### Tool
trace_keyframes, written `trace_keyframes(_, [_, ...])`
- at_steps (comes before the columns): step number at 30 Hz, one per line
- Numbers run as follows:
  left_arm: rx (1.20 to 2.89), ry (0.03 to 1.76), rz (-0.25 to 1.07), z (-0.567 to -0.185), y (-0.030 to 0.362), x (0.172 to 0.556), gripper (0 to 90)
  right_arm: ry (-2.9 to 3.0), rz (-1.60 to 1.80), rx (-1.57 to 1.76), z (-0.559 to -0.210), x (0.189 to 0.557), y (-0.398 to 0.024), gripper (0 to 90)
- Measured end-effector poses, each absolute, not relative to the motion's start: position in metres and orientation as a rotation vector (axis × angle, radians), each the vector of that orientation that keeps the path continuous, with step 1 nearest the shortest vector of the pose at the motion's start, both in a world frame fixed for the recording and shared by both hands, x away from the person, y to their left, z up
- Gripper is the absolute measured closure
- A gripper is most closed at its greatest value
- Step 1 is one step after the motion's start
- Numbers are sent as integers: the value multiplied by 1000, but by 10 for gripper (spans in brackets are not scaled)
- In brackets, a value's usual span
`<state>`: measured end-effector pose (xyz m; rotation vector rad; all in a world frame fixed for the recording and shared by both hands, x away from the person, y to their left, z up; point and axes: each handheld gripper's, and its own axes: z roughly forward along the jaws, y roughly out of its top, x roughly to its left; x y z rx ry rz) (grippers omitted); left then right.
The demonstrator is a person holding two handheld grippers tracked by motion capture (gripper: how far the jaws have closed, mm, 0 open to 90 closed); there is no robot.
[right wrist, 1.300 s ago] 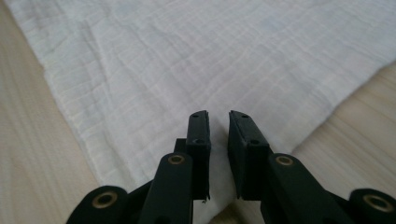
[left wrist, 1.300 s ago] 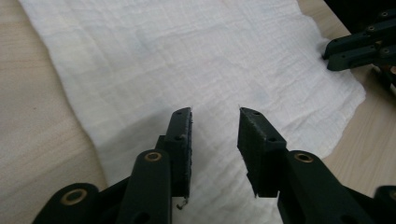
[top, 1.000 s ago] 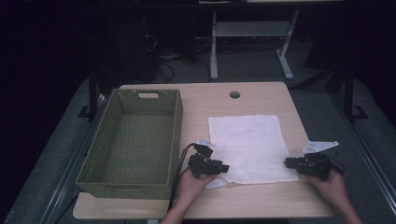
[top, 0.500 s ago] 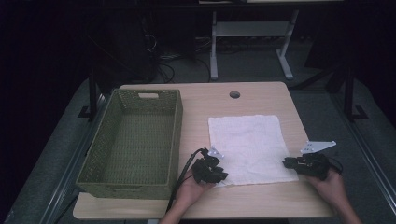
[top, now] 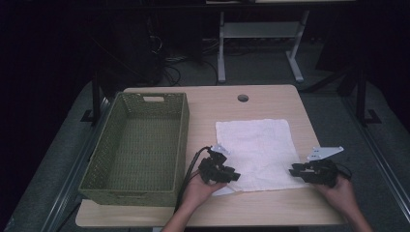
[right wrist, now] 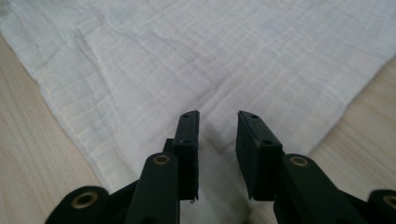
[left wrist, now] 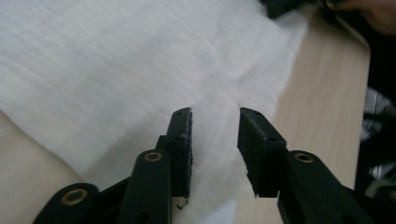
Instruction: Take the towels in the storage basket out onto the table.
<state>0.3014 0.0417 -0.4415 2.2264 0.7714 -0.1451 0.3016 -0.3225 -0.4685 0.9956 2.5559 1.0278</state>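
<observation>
The table, pale wood with a round hole near its far edge, carries two things. On its left stands a green woven basket, long and empty. On its right lies a white towel, spread flat in a single layer and well apart from the basket. The towel's long axis runs from the person's side to the far side of the table, roughly parallel with the basket's length, and its near edge lies close to the front of the table.

We see the left claw at the towel's near left corner and the right claw at its near right corner, each pointing inward along the near edge. In the left gripper view the left claw stands narrowly parted with cloth lying flat below the gap; its jaws have just been opening, and no cloth is pinched. In the right gripper view the right claw is likewise narrowly parted over the towel, its jaws also having just opened further, with a faint ridge of cloth running toward the gap but no grip.

We judge the step in hand to be taking both near corners. To do it well, we would lower each claw until one jaw slides under the hem, close on a single layer, and match both sides before lifting, so the towel rises evenly.
</observation>
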Motion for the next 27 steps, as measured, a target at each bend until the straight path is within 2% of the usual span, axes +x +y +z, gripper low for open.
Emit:
trace_keyframes(10, [2355, 653, -32, -456, 43, 285, 549, 2553, 1055, 1023, -469, 304, -322, 683])
trace_keyframes(13, [2381, 610, 116, -458, 40, 283, 657, 2549, 1073, 1038, -470, 305, -325, 683])
trace_keyframes(15, [2406, 599, 176, -457, 37, 283, 794, 2545, 1077, 1034, -471, 306, -325, 683])
trace_keyframes(16, [2403, 607, 178, -456, 36, 283, 873, 2544, 1079, 1028, -471, 306, -325, 683])
trace_keyframes(17, [2404, 610, 176, -455, 35, 285, 884, 2540, 1087, 1030, -471, 306, -325, 684])
trace_keyframes(23, [2286, 689, -25, -438, 34, 303, 890, 2537, 1090, 1033, -471, 307, -326, 697])
trace_keyframes(27, [2195, 801, -48, -427, 38, 324, 888, 2536, 1089, 1038, -472, 309, -327, 700])
